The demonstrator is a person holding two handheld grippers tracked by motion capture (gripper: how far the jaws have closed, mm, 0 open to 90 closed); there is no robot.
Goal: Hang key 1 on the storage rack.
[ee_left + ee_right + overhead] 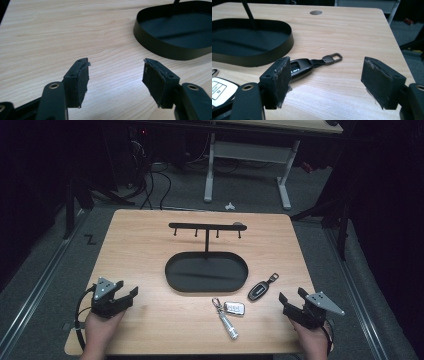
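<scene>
A black oval tray [172, 277] with an upright post and a hook bar [207, 226] stands mid-table; its wall [160, 47] [272, 56] appears in both gripper views. In front of it lie a dark key fob [258, 290] [300, 68] with a metal loop, a white key fob [234, 308] [218, 90] and a small silver flashlight [228, 324] on a ring. My left gripper [127, 290] [116, 77] rests open at the near left over bare wood. My right gripper [291, 298] [325, 80] is open at the near right, just right of the dark fob.
The wooden table [140, 245] has a round grommet [239, 224] [316, 12] near its far edge. Beyond it stand a white desk frame [247, 155] and cables on grey floor. Bare wood lies left of the tray.
</scene>
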